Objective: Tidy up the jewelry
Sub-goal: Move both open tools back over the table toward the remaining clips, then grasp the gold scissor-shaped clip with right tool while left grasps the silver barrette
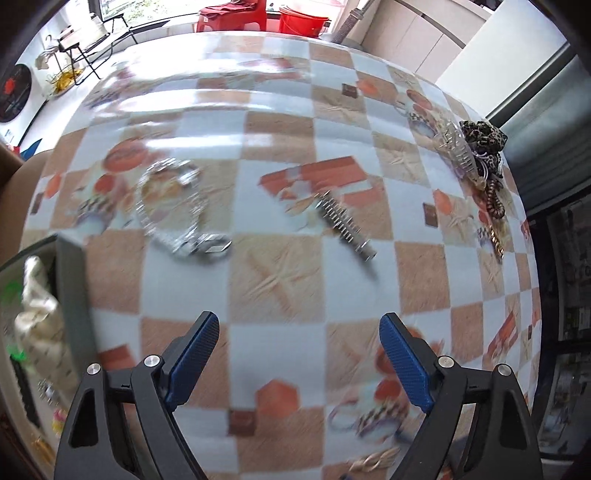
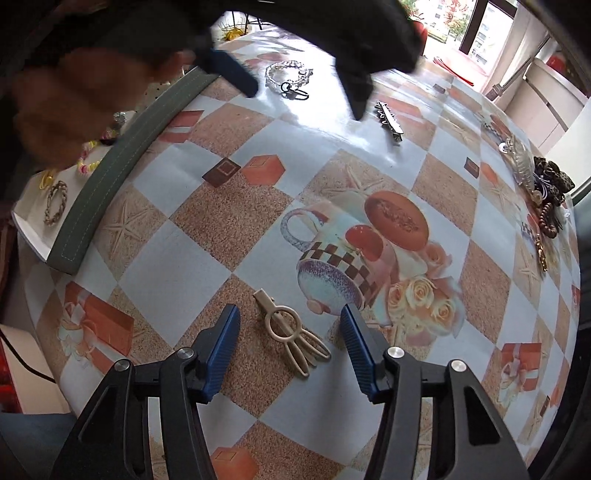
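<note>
My right gripper (image 2: 290,332) is open, low over the table, with a beige hair clip (image 2: 291,334) lying between its fingers, not gripped. My left gripper (image 1: 299,354) is open and empty above the patterned tablecloth; it also shows from outside in the right wrist view (image 2: 295,74), held by a hand. A silver crystal bracelet (image 1: 173,206) lies ahead left of it and shows in the right wrist view (image 2: 288,75). A silver toothed hair clip (image 1: 345,225) lies ahead right, also in the right wrist view (image 2: 388,116). A green-rimmed jewelry tray (image 2: 107,173) holds small rings and bracelets.
A pile of jewelry and a leopard-print scrunchie (image 1: 484,138) sits at the table's right edge, also in the right wrist view (image 2: 546,188). The tray's edge (image 1: 72,288) stands at the left. Red stools and a bucket (image 1: 303,18) stand beyond the table's far edge.
</note>
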